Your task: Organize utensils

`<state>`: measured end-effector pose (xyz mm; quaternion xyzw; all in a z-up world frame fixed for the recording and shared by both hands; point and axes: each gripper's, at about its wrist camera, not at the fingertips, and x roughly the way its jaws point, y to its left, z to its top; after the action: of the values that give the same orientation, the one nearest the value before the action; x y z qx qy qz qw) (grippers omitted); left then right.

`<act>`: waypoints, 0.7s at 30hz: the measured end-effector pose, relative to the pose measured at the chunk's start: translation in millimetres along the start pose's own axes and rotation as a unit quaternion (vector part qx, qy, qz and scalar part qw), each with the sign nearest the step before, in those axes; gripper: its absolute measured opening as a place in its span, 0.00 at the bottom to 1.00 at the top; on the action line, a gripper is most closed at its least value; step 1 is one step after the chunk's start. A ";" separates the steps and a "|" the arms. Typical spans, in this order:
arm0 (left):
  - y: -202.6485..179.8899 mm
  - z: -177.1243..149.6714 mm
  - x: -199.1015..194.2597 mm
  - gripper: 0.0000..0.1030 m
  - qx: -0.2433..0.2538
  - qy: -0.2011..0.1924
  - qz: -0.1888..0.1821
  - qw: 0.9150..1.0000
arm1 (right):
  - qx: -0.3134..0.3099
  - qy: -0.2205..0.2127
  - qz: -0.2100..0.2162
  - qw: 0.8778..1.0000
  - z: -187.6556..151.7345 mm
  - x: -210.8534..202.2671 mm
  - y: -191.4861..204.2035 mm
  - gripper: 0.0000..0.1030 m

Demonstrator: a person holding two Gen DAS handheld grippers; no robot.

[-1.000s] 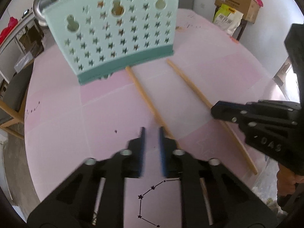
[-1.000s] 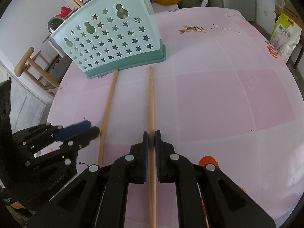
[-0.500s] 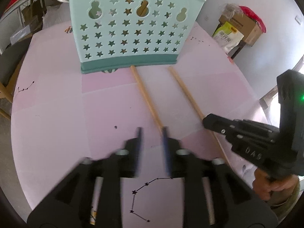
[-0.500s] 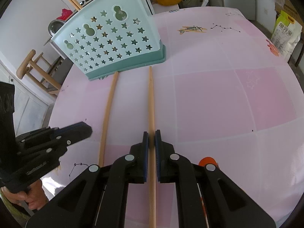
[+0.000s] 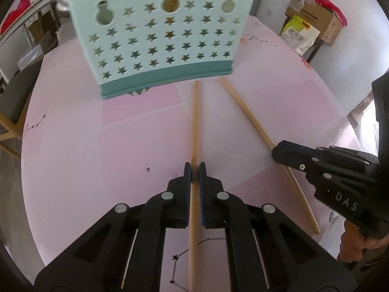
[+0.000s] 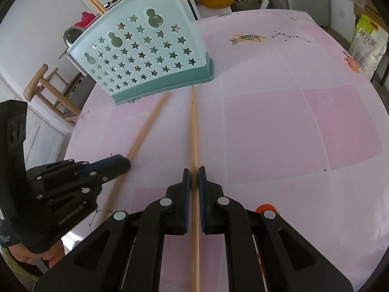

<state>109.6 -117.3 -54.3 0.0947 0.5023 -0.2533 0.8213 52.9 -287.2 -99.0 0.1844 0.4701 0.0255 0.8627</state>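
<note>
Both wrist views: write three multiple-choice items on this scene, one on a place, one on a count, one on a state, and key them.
1. Where do the far tips of the chopsticks point?
A. At the base of the mint utensil basket
B. At the yellow bag
C. Off the table edge

2. How many wooden chopsticks lie on the pink table?
A. One
B. Two
C. Four

3. What state are the left tongs in?
A. Wide open above the table
B. Shut on nothing
C. Shut on a chopstick

Key: 1 A, both tips end just short of the utensil basket. 2 B, the left chopstick and right chopstick on the pink table. 3 C, the left tongs clamp the left chopstick, as the right tongs do the other.
</note>
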 end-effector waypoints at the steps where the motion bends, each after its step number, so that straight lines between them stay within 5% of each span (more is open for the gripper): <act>1: 4.1 -2.8 0.1 0.05 -0.005 0.001 0.000 1.000 | -0.001 0.000 0.000 1.000 0.0 0.3 0.6 0.07; 16: 74.7 -53.7 -32.0 0.06 -0.108 0.036 -0.007 0.994 | -0.049 0.055 0.032 0.997 -12.8 3.9 34.3 0.07; 18: 77.3 -53.5 -34.2 0.17 -0.108 0.032 -0.011 0.994 | -0.058 0.062 0.030 0.996 -12.2 4.8 37.6 0.08; 21: 76.3 -48.0 -33.0 0.22 -0.098 0.028 -0.011 0.995 | -0.072 0.067 0.022 0.995 -9.0 7.0 42.5 0.12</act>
<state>99.1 -21.9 -55.9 0.0149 0.5483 -0.2094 0.8095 54.9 -243.4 -94.5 0.1299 0.5198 0.0910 0.8395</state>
